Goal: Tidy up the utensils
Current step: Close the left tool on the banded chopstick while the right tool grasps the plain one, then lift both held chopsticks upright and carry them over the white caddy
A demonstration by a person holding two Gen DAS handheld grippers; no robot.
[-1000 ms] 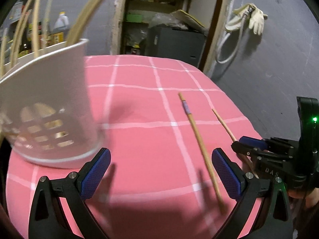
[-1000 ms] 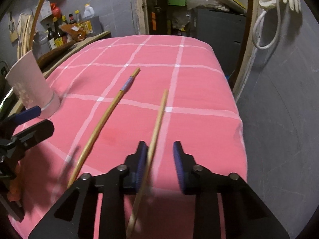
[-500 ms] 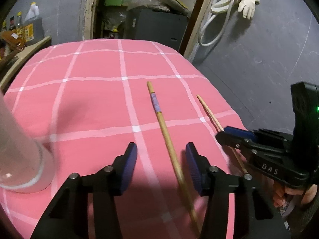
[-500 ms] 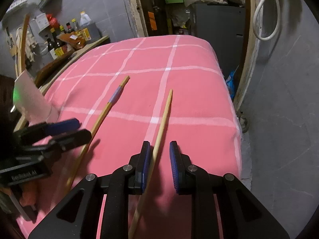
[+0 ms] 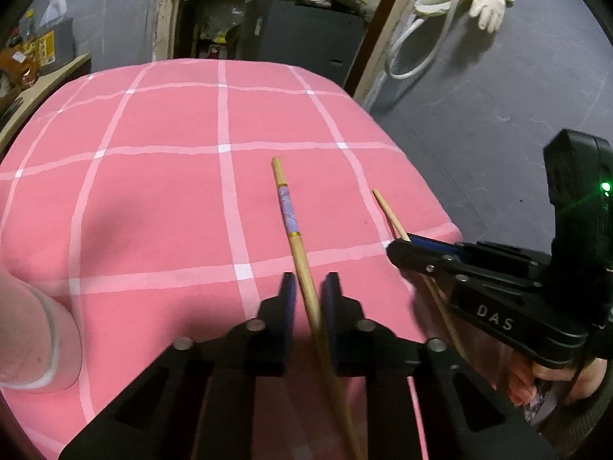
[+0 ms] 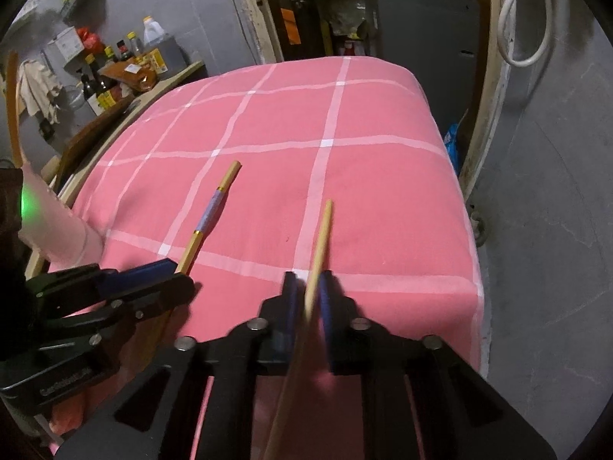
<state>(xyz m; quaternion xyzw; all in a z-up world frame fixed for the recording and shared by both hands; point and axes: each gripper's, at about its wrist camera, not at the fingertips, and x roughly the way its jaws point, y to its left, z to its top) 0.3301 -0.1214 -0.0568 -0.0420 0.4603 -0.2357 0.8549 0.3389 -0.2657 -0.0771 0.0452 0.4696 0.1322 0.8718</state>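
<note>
A bamboo chopstick with a purple band [image 5: 288, 211] lies on the pink checked tablecloth [image 5: 153, 199]; my left gripper [image 5: 308, 287] is shut on its lower shaft. It also shows in the right wrist view [image 6: 212, 211]. A plain chopstick [image 6: 322, 241] runs between the pads of my right gripper [image 6: 308, 287], which is shut on it; it shows in the left wrist view [image 5: 389, 212] too. The white utensil holder [image 5: 34, 341] stands at the table's left edge, and it appears in the right wrist view [image 6: 57, 226].
The table's right edge [image 6: 473, 253] drops to a grey floor. Bottles [image 6: 103, 76] crowd a wooden shelf at far left. A dark cabinet [image 5: 302, 42] stands behind the table. A glove and hose [image 5: 459, 4] hang on the wall.
My left gripper swung from the white holder to the banded chopstick and closed on it. My right gripper closed on the plain chopstick.
</note>
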